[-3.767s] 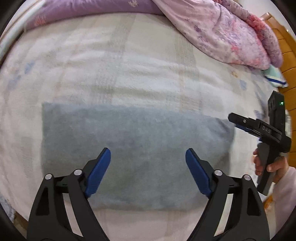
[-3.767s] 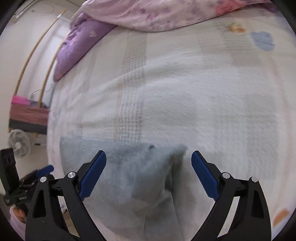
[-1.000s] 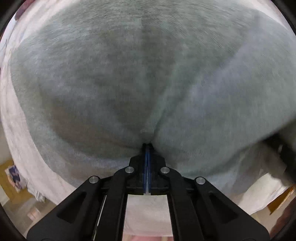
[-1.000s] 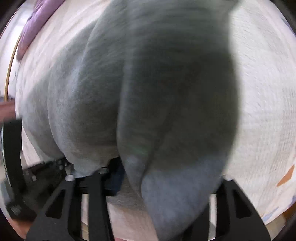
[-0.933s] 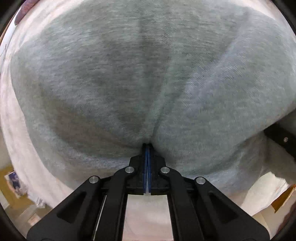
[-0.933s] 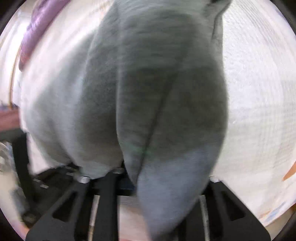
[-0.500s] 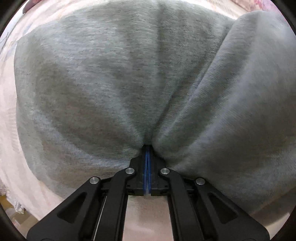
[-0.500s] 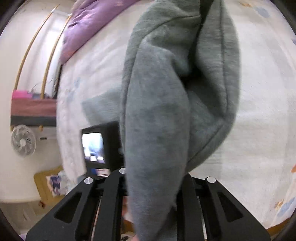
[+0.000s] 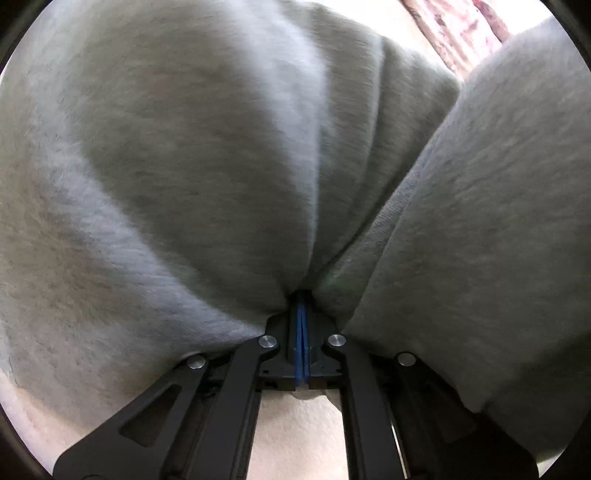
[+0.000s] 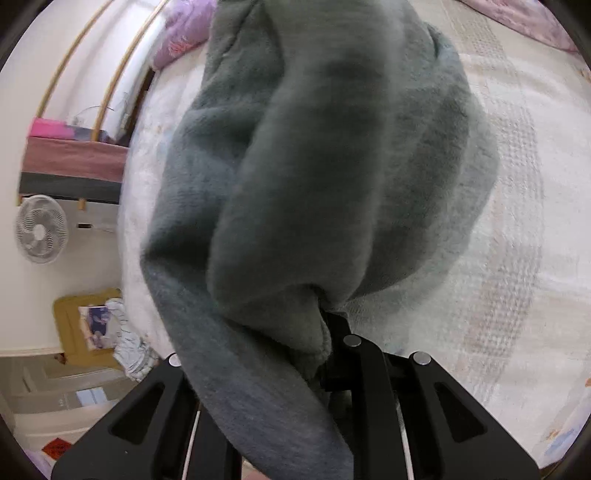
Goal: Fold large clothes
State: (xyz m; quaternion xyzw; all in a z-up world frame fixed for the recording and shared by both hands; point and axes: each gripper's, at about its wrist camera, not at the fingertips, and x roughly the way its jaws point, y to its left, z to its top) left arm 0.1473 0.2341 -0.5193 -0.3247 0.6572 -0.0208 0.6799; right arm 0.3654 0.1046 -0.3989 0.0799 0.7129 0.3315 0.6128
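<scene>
A large grey fleece garment (image 9: 229, 155) fills almost the whole left wrist view. My left gripper (image 9: 302, 295) is shut on a pinch of it, the blue pads pressed together with cloth bunched at the tips. In the right wrist view the same grey garment (image 10: 314, 192) hangs bunched and lifted above the bed. My right gripper (image 10: 317, 314) is shut on it; the cloth drapes over and hides the fingertips.
A cream patterned bed cover (image 10: 517, 229) lies under the garment. A pink floral quilt (image 9: 458, 26) lies at the far side. Purple pillows (image 10: 181, 33), a white fan (image 10: 40, 229) and floor clutter (image 10: 96, 325) lie left of the bed.
Both grippers, open over the flat garment 3.8 s ago, closed on it. Over the last second the garment has been lifted higher and bunched, and the grippers have moved apart.
</scene>
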